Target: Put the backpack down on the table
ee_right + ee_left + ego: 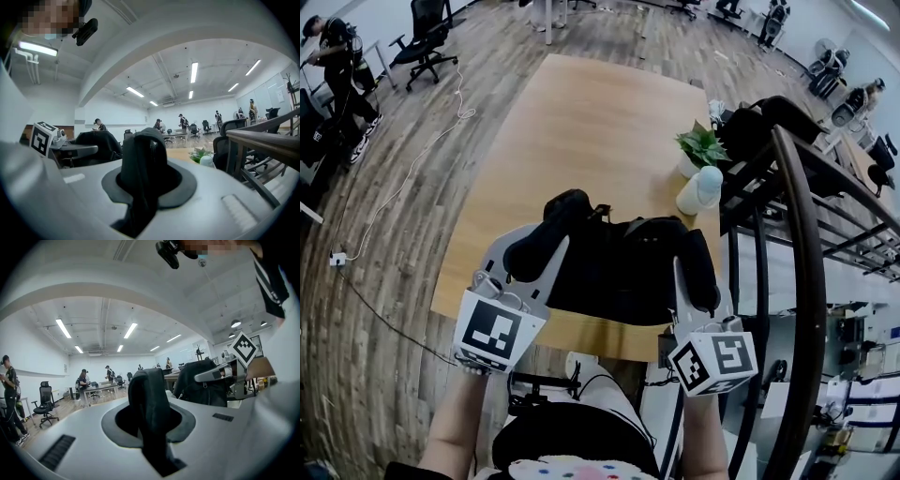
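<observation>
I have the black fabric backpack (623, 267) at the 6 o'clock edge of the light wooden surface (581, 122), left hand-held gripper (536, 251) and right hand-held gripper (698, 281) each pinching one of its straps (149, 404); released here it could slide off, and pushed toward 1 o'clock it could bump the potted green plant (701, 148).

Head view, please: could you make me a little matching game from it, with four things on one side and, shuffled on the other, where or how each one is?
Things:
1. backpack
2. potted plant
3. office chair
4. right gripper

Places or states:
A. on the wooden floor, far left of the room
B. shut on a black strap
C. standing on the table, near its right edge
D. black, held up by its straps at the table's near edge

Pairs: 1-D, 2-C, 3-A, 4-B.
</observation>
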`<state>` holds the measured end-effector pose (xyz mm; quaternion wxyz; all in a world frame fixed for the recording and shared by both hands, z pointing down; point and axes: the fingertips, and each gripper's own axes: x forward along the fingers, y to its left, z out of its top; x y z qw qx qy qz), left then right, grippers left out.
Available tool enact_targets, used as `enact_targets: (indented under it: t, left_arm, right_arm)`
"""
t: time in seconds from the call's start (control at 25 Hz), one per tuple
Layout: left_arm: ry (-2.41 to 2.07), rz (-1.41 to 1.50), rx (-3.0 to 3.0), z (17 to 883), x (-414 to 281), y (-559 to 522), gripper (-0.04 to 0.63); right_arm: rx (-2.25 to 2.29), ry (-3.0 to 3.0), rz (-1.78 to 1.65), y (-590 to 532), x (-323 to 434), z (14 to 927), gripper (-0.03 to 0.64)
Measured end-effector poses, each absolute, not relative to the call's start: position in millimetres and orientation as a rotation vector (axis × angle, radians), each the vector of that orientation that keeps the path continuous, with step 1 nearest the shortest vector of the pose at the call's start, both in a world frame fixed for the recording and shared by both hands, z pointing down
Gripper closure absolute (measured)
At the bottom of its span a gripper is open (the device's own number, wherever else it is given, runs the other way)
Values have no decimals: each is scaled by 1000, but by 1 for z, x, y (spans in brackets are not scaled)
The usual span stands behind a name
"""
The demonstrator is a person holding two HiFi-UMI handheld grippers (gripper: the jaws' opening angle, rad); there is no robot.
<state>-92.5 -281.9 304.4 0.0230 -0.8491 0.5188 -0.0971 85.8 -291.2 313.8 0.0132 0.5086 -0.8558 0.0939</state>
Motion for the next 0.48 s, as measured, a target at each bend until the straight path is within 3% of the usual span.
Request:
enact_targets:
  t: [0.48]
  left_arm:
    - [1650,-318,-2587,327,-93,-374,532]
  right_arm:
    - [1591,-2644,327,-380,93,334,546]
